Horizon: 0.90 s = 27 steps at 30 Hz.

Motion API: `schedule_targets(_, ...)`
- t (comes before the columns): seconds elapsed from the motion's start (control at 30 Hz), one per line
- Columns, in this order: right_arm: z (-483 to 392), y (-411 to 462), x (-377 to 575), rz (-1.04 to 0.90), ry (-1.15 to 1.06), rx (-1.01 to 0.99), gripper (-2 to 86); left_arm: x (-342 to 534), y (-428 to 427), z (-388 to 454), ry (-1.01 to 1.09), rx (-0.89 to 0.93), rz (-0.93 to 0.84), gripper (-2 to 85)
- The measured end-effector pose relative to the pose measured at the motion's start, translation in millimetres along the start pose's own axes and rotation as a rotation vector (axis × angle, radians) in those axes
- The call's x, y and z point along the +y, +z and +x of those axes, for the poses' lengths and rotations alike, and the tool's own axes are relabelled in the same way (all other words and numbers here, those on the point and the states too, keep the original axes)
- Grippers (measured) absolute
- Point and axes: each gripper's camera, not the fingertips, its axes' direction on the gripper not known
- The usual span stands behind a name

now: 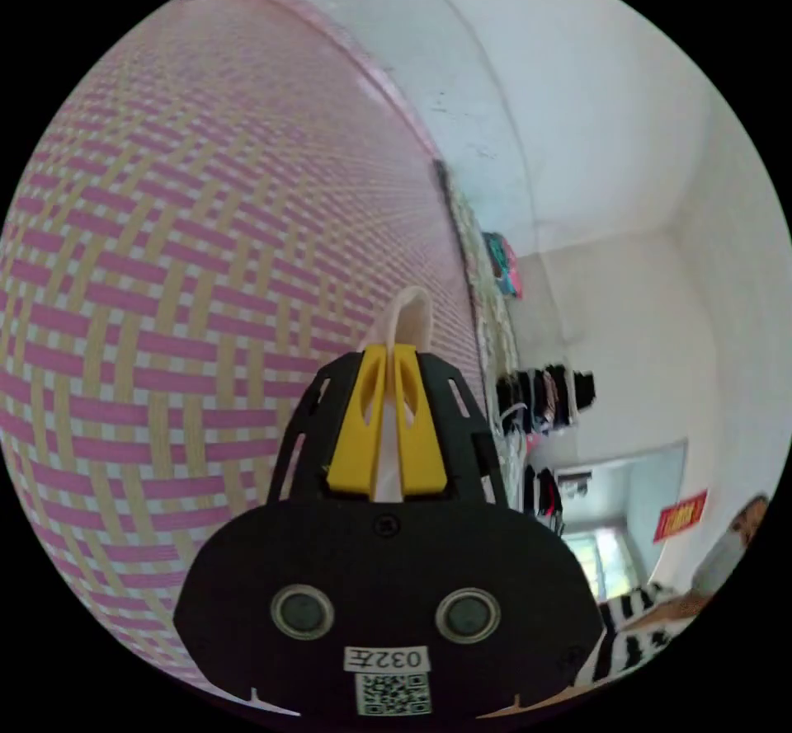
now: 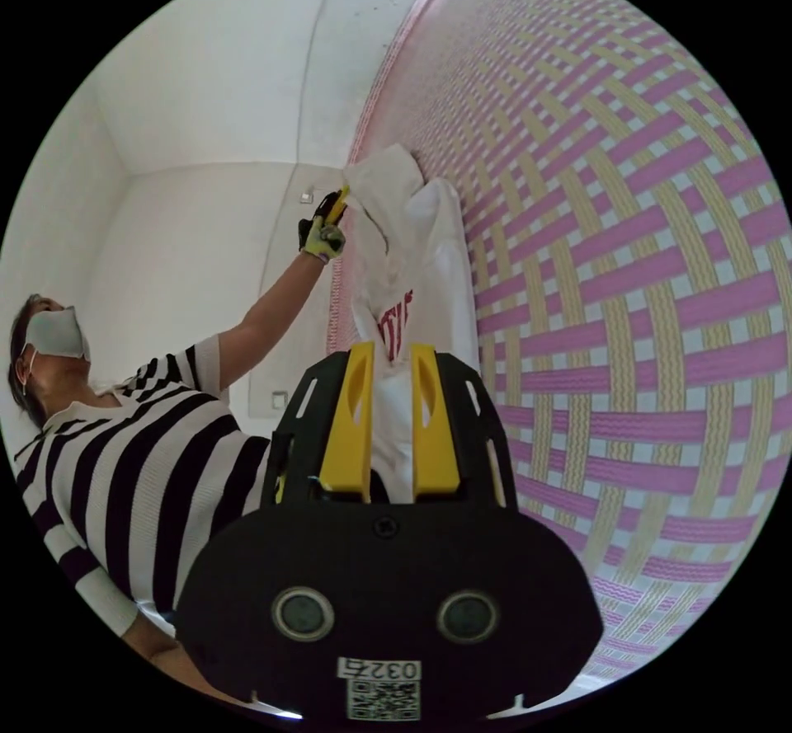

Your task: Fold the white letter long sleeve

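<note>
In the left gripper view, the left gripper [image 1: 394, 354] points at a woven mat [image 1: 190, 271] of pink and yellow bands that spreads across everything ahead of it and to one side. Its two yellow jaws sit nearly together, pinching a thin fold of the white shirt [image 1: 410, 317], which pokes out as a small pale loop just past the jaw tips and runs back between them. Off to the other side of the gripper are white walls, a row of dark clothes [image 1: 544, 395] hanging, and a window [image 1: 598, 560]; near the view's edge a person in a black and white striped top [image 1: 627, 642] is partly seen. In the right gripper view, the right gripper [image 2: 388, 354] has its jaws a little apart with a band of the same white shirt [image 2: 429, 255] lying between them; both jaws seem to press on the cloth. The shirt stretches away from this gripper, bunched and draped against the mat [image 2: 627, 312], with red lettering just beyond the jaw tips. At its far end the person's raised gloved hand [image 2: 322, 237] holds the other gripper at the shirt's edge.
</note>
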Motion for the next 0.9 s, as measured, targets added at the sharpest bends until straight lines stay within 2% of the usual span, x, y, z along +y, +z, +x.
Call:
schedule_targets(0.1,-16,-1,-5,-0.022,-0.058,-0.012,7.5,45,-21,66,0.278,0.068,-0.044,-1.1)
schedule_targets(0.17,-30,-5,-6,-0.023,-0.100,-0.030,7.4,114,-44,126,0.495,0.077,-0.080,-1.1)
schedule_targets(0.27,-51,-12,-3,-0.020,-0.155,-0.046,7.4,223,-73,178,0.667,0.119,-0.119,-1.1)
schedule_targets(0.33,-64,-14,2,-0.026,-0.181,-0.054,7.3,286,-85,187,0.711,0.163,-0.167,-1.1)
schedule_targets(0.4,-75,-16,6,-0.038,-0.199,-0.058,7.2,341,-91,174,0.653,0.162,-0.192,-0.9)
schedule_targets(0.47,-85,-18,13,-0.054,-0.203,-0.046,7.3,401,-88,127,0.462,0.195,-0.251,-0.5)
schedule_targets(0.5,-86,-18,14,-0.063,-0.195,-0.034,7.4,413,-85,114,0.416,0.183,-0.282,-0.3)
schedule_targets(0.57,-88,-20,15,-0.092,-0.152,0.003,7.6,451,-79,67,0.194,0.100,-0.370,1.9)
schedule_targets(0.6,-90,-22,16,-0.090,-0.148,0.002,7.6,458,-82,60,0.168,0.090,-0.369,1.9)
schedule_targets(0.83,-110,-47,-5,-0.098,-0.040,0.056,8.2,454,-142,45,0.047,0.165,-0.083,3.4)
schedule_targets(0.9,-112,-43,-13,-0.155,0.030,0.075,8.5,446,-140,31,-0.070,0.138,-0.103,4.3)
